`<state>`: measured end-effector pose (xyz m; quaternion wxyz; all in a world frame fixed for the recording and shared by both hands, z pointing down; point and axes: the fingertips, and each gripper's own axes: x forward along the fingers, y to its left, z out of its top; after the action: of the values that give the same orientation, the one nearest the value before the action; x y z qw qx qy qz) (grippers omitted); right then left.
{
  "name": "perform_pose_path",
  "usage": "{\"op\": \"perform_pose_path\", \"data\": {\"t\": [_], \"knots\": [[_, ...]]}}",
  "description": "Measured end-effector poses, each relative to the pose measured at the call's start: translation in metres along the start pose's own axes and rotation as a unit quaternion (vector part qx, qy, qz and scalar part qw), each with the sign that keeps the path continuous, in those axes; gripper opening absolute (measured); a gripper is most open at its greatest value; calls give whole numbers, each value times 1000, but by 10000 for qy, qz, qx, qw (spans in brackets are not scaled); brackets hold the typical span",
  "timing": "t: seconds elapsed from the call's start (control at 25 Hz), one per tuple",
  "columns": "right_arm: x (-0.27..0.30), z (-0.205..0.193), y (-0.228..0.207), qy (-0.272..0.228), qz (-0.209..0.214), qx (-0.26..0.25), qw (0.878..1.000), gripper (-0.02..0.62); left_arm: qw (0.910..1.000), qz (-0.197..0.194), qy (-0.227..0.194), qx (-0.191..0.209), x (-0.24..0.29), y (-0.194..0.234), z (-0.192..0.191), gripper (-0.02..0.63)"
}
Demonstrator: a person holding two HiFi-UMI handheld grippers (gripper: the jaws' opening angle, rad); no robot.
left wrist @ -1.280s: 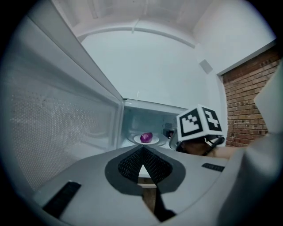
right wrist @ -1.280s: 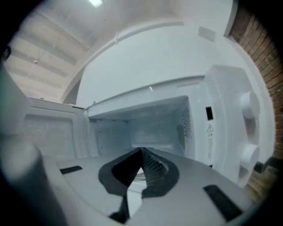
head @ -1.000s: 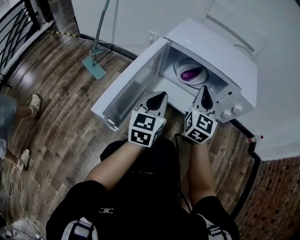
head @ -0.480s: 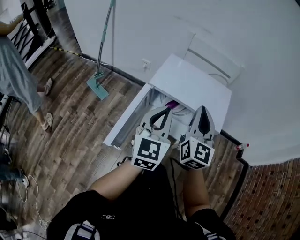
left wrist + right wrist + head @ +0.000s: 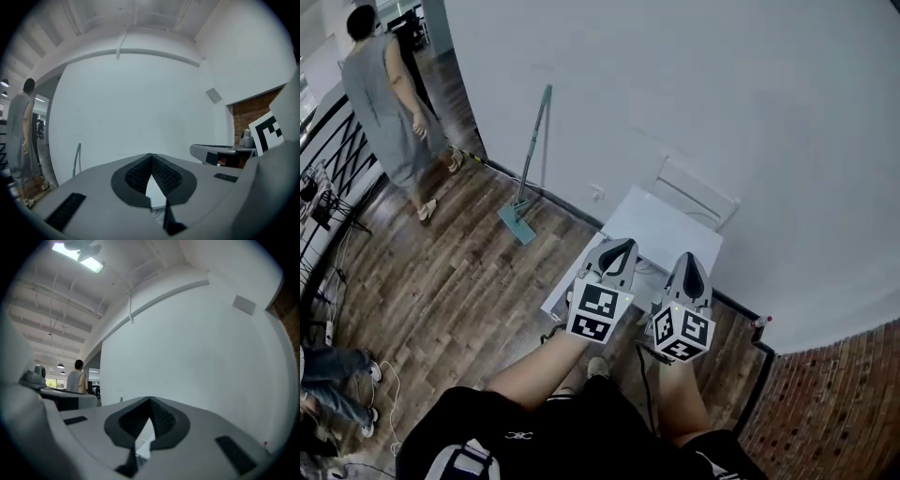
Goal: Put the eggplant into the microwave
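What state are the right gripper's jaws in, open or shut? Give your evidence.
Shut. In the right gripper view, the right gripper has its jaw tips meeting, with nothing held between them.

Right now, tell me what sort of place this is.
Probably an open office or studio hall, not a home kitchen: exposed ceiling with strip lights, wood-plank floor, a mop against a bare white wall, a white microwave low down.
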<state>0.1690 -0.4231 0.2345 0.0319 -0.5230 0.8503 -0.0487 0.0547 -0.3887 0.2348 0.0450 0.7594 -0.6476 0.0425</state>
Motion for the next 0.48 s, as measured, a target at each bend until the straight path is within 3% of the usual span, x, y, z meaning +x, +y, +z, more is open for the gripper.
{"op": "perform_pose_path", "data": {"t": [0.48], "knots": [[-30,24,19,-102,161,286,9994,12,10000,75,13,40,-44,-1,16,-9]]}}
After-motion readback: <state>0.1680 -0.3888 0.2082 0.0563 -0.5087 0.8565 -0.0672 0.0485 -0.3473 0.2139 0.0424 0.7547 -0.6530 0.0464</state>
